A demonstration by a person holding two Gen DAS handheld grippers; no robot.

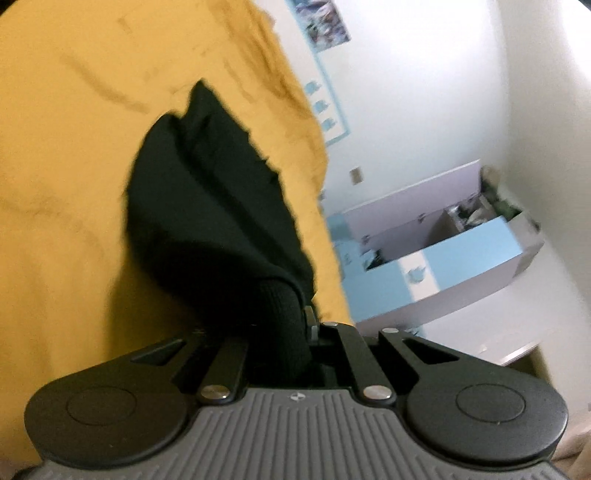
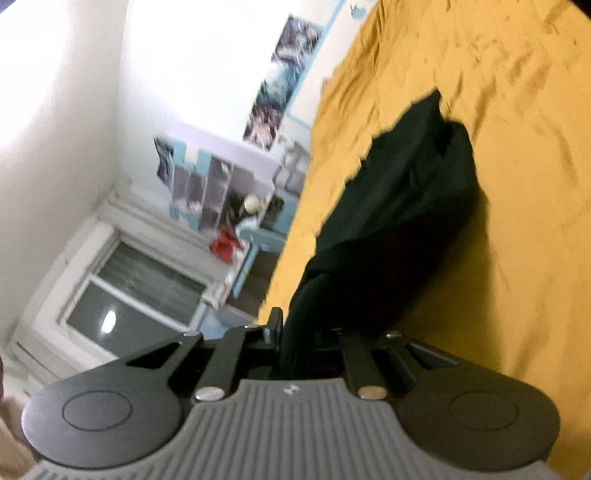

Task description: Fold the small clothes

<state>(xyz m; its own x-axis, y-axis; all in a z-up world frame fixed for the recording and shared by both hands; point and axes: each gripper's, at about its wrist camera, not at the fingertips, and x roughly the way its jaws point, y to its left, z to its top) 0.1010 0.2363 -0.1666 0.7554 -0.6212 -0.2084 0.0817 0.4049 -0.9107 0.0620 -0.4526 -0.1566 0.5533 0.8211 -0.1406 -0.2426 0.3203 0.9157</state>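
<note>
A small black garment [image 1: 207, 206] hangs bunched over the mustard-yellow bedsheet [image 1: 66, 177]. My left gripper [image 1: 295, 325] is shut on one ribbed edge of it, and the cloth drapes away from the jaws toward the sheet. In the right wrist view the same black garment [image 2: 399, 206] runs from the jaws out over the yellow bedsheet [image 2: 517, 184]. My right gripper [image 2: 295, 332] is shut on another edge of it. Cloth hides the fingertips of both grippers. Both views are tilted and slightly blurred.
White walls with posters [image 1: 321, 22] surround the bed. A white and light-blue cabinet [image 1: 443, 258] stands beyond the bed's edge. In the right wrist view a window [image 2: 140, 295], cluttered shelves [image 2: 221, 195] and a red object [image 2: 223, 245] lie past the sheet.
</note>
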